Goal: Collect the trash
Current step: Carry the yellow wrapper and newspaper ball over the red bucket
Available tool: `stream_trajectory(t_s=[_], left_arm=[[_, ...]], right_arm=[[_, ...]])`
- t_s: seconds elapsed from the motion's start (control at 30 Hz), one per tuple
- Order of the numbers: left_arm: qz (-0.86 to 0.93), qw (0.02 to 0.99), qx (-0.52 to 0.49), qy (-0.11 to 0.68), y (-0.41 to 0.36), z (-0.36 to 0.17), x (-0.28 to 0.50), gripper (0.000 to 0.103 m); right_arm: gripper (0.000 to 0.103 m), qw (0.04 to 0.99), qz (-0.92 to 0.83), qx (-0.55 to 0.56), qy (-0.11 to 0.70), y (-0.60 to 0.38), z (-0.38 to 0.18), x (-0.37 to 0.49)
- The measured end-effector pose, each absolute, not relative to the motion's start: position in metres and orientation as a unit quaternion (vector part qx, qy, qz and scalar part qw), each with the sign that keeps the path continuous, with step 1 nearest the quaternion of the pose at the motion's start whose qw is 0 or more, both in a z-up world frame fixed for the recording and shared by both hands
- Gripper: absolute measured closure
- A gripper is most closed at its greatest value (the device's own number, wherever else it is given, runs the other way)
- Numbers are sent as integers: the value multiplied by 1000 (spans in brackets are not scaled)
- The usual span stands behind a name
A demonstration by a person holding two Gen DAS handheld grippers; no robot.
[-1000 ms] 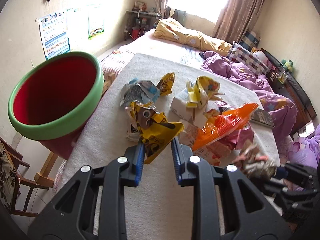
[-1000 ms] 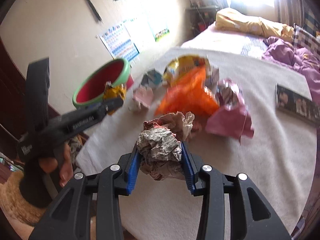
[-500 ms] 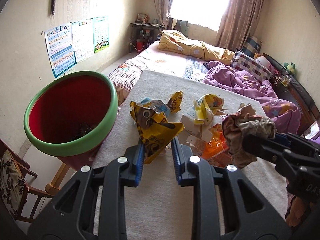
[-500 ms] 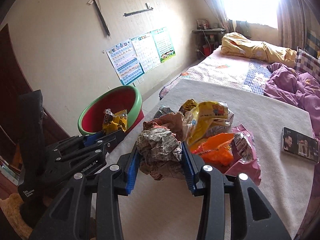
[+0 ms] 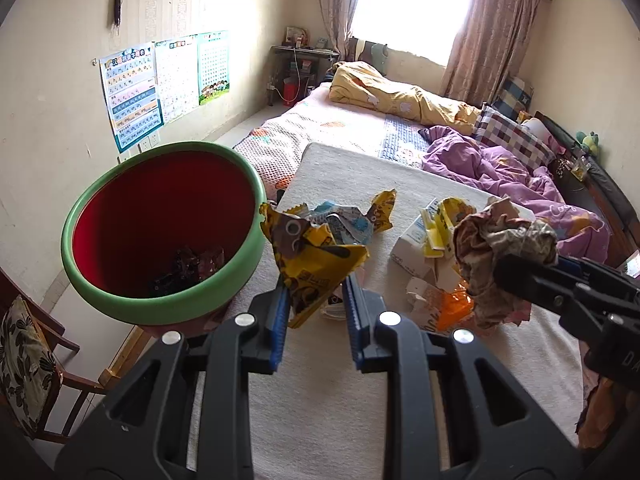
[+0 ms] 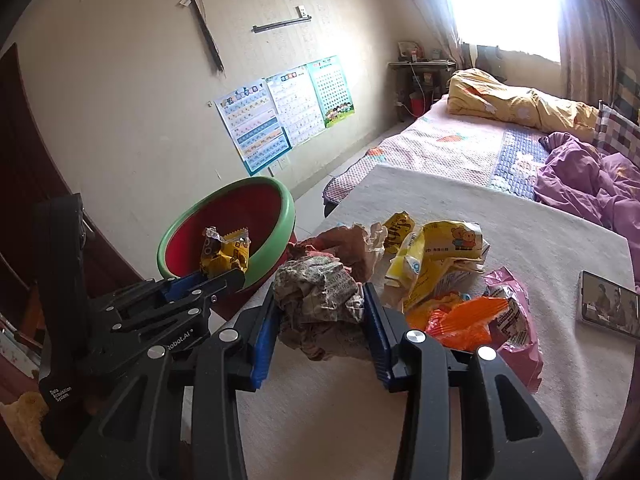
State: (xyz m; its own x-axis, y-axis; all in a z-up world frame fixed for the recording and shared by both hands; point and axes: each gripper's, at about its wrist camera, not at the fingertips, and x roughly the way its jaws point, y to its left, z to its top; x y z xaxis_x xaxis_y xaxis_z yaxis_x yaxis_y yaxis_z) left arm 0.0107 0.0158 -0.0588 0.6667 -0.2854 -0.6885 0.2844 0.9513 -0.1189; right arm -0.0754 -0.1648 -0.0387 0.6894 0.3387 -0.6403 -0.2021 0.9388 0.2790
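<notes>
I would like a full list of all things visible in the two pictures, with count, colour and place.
bin: 1, red with green rim, left of bed
yellow wrapper: 1, yellow-brown, in left gripper
paper ball: 1, grey-brown, in right gripper
loose trash: several, yellow, orange, pink, on white blanket
phone: 1, dark, blanket's right
posters: 3, on wall
left gripper: 1, black, blue pads
right gripper: 1, black, blue pads

Left hand-held gripper (image 5: 316, 312) clamped on yellow wrapper (image 5: 316, 256), right hand-held gripper (image 6: 320, 320) clamped on crumpled paper (image 6: 320, 300)
</notes>
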Motion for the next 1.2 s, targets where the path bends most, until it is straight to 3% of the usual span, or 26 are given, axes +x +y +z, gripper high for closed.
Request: stream_trajectory(t_s=[1.2], left_arm=[[-146, 916, 3, 373, 101, -57, 70, 79]], right_arm=[[63, 912, 152, 84, 370, -79, -42, -9]])
